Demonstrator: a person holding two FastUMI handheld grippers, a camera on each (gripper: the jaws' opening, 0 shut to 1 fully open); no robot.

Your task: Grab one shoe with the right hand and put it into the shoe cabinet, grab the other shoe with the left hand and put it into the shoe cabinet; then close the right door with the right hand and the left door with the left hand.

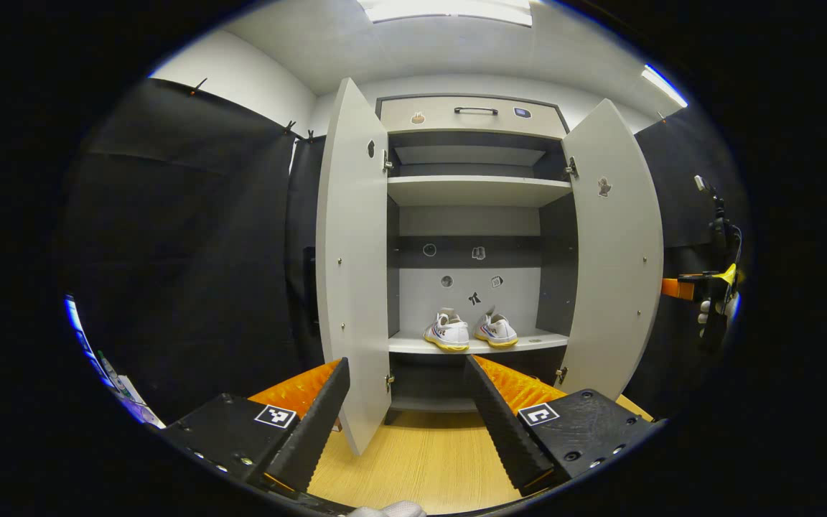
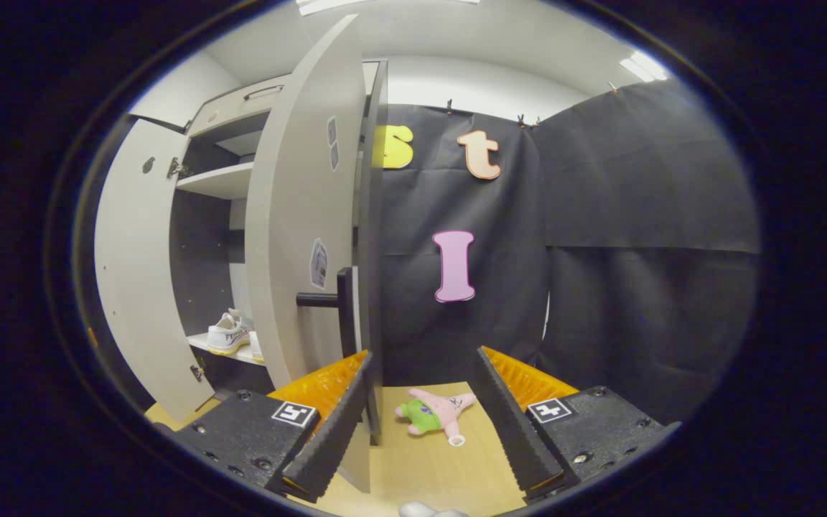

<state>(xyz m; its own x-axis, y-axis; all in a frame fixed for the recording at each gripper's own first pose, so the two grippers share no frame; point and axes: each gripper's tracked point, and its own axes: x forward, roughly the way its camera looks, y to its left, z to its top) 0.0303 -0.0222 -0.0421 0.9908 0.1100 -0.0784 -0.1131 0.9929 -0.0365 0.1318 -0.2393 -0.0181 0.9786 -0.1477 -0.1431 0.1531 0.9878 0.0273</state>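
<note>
Both doors are standing wide open on the shoe cabinet (image 1: 476, 115), and in the left gripper view the left door (image 1: 353, 266) is jutting forward edge-on, its lower corner hanging right between the fingers of the left gripper (image 1: 408, 424). The right door (image 1: 614, 251) is swinging out on the far side, leaving a clear opening between the two panels and a stretch of bare wooden floor (image 1: 428, 459) in front. Both shoes are sitting side by side on the lower shelf (image 1: 478, 345): the left shoe (image 1: 447, 332) and the right shoe (image 1: 496, 330), heels outward, close together but not quite touching. The left gripper's jaws are spread wide, gripping nothing, though whether a finger is brushing the door edge is hard to tell. Over in the right gripper view, the right gripper (image 2: 421, 424) is hovering at the outer face of the right door, whose free edge and dark handle (image 2: 327, 298) are rising just above its left finger; jaws gaping, empty. A pink star plush (image 2: 433, 414) is lying on the floor between the fingers, farther off, with open floor around it.
</note>
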